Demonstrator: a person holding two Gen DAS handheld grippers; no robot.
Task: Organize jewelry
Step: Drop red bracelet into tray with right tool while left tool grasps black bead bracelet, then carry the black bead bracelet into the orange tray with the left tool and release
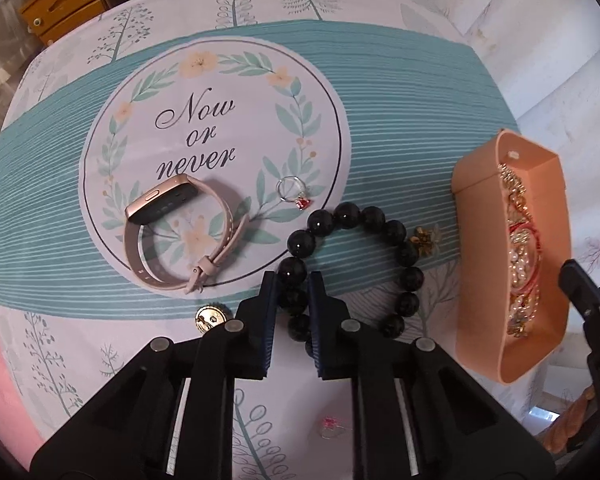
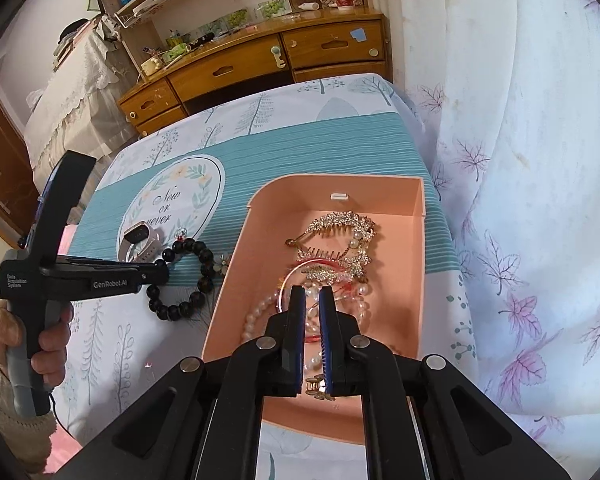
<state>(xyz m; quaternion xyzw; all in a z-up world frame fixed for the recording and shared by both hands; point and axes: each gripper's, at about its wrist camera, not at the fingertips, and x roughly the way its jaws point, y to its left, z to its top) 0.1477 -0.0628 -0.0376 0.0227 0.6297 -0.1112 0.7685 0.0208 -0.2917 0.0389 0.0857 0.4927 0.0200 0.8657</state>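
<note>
1. Jewelry is about half sorted, I'd say. The peach box [image 2: 416, 240] already holds a pile: gold leaf hair combs [image 2: 340, 236], pearl strands [image 2: 260, 316] and some red cord.
2. Left to do, all on the tabletop [image 1: 400, 80] to the left of the box: black bead bracelet [image 1: 404, 256] nearest it, a small flower piece [image 1: 426, 236] just beside the box wall, then the ring with a red stone [image 1: 294, 192], the pink watch [image 1: 172, 232] farther out, and a gold coin-like bit [image 1: 208, 318].
3. Left gripper [image 1: 293, 284] has its jaws narrowed around a bead of the bracelet. It looks pinched, so that's probably the next thing going in.
4. Right gripper [image 2: 311, 296] hangs over the box, jaws nearly closed with a slim gap; can't tell if anything is caught.
5. Hard to read: the box pile is tangled, so a piece count is a guess. Something tiny and pink [image 1: 328, 424] on the cloth, farthest from the box, is too blurry to name.
</note>
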